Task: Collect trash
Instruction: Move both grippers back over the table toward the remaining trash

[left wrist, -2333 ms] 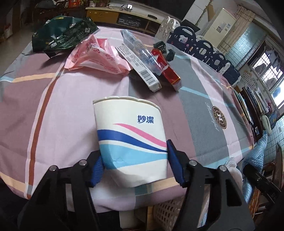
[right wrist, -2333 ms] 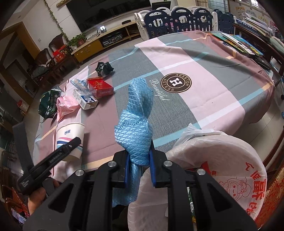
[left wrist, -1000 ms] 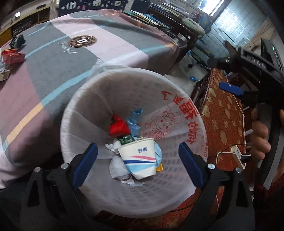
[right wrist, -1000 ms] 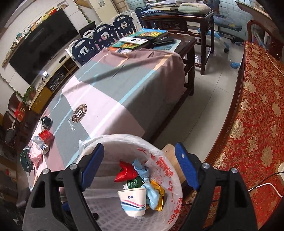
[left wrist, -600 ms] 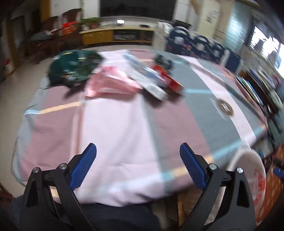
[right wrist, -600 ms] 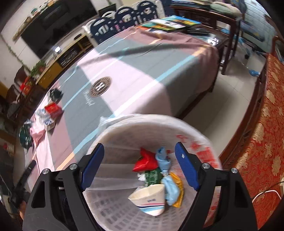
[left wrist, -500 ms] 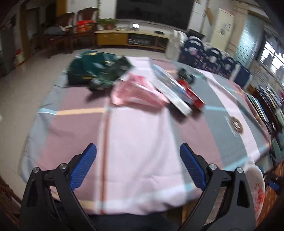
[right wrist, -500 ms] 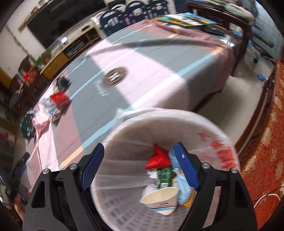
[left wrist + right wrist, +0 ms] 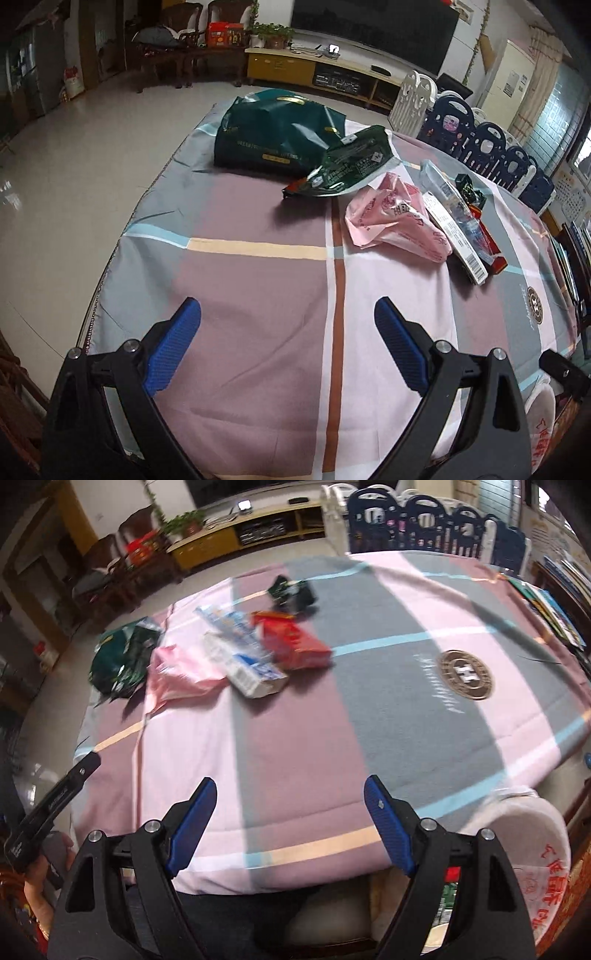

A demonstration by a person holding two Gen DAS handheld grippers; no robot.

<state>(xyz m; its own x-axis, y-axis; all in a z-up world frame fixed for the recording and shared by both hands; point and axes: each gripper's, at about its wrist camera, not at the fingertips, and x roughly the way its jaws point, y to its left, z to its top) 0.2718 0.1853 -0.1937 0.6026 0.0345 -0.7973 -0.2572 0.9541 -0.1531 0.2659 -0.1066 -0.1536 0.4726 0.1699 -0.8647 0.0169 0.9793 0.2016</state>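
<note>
Both tools are released and carry nothing: the left tool [image 9: 287, 338] and the right tool [image 9: 290, 818] each hang with blue pads spread wide over the near edge of the table [image 9: 295, 738], which is draped in a pink, mauve and grey checked cloth. Nearest of all, low at the right, the white plastic-lined waste basket [image 9: 524, 834] stands just off the table's near right corner.

Across a broad bare stretch of cloth, the remaining trash lies in one cluster toward the far left. From the right tool it sits ahead and to the left; from the left tool it sits ahead and to the right, and looks nearer to that one. Closest in the cluster is the crumpled pink plastic bag [image 9: 397, 221]. Touching its right side is the long white carton with a barcode [image 9: 452, 236], its long axis running near to far, with the clear plastic wrapper [image 9: 443, 192] and the red box [image 9: 295, 640] just beside it. Farther left lie the dark green foil packet [image 9: 347, 162] and the large teal bag [image 9: 273, 131].

The left tool seems best placed for the pink bag.
</note>
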